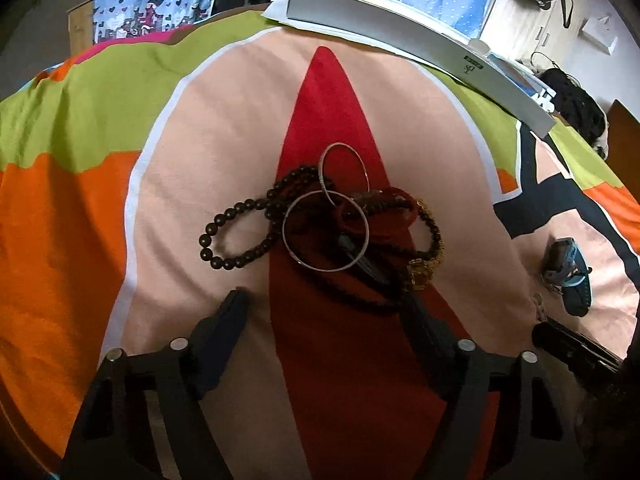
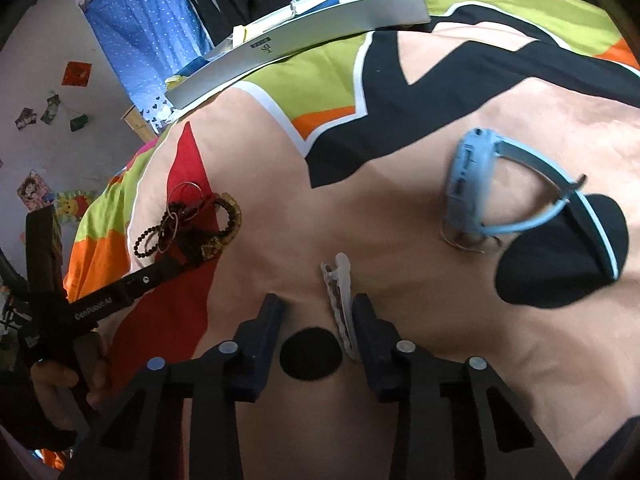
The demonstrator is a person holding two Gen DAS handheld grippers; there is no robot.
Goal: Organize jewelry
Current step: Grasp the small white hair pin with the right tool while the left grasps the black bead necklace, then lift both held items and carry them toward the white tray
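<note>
Jewelry pile (image 1: 324, 220) just ahead of left hand-held gripper (image 1: 324, 308), spread | right hand-held gripper (image 2: 316, 312) spread beside hair clip (image 2: 340, 304)

A bright patterned bedsheet (image 1: 80, 208) in orange, lime green, peach, red and black covers the whole work surface. Behind it hangs a blue curtain (image 2: 156, 36) with white dots, beside a pale wall (image 2: 52, 128) carrying small pictures and a red paper square. A light wooden cabinet (image 1: 524, 20) stands at the far right in the left wrist view.
</note>
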